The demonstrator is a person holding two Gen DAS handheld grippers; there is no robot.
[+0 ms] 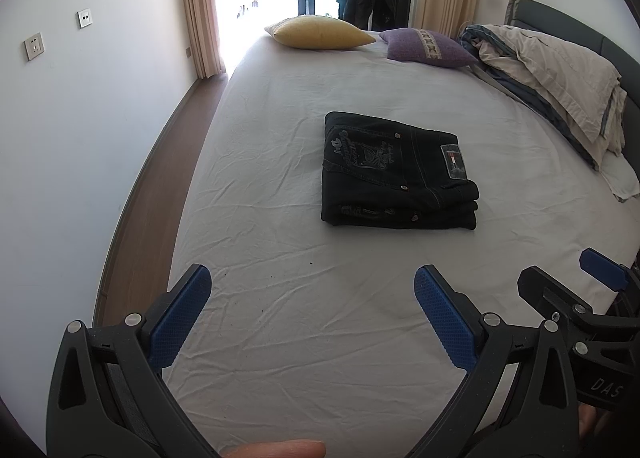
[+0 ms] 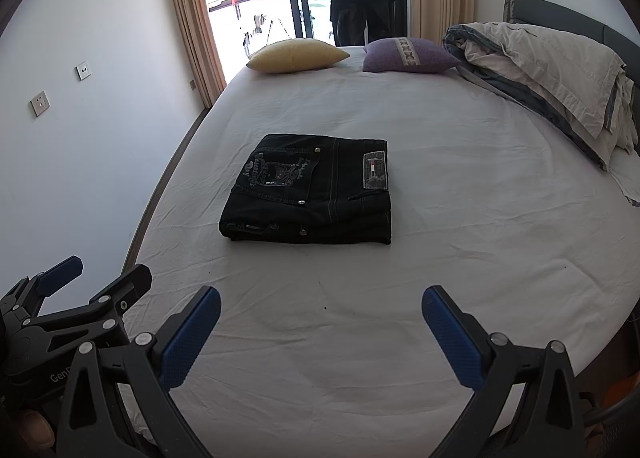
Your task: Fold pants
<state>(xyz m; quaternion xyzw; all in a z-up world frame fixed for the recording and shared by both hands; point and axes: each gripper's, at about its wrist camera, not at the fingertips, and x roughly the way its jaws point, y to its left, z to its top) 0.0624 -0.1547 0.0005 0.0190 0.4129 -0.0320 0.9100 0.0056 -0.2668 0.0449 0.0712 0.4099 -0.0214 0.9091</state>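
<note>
Lying folded into a compact rectangle, the dark denim pants (image 1: 398, 172) are resting mid-bed on the wrinkled white sheet (image 1: 300, 318), well apart from both tools. The left tool (image 1: 312, 314) is hanging spread and empty, with the bundle toward one o'clock; the right tool (image 2: 320, 332) is also gaping empty, with it toward eleven. Its long axis is running crosswise. Neither looks clearly nearer; folding seems finished.

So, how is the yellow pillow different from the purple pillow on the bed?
The yellow pillow is plain; the purple pillow has a pale patterned band. The yellow pillow lies nearer the curtain side, the purple pillow nearer the crumpled bedding. Both rest flat at the far edge of the bed.
</note>
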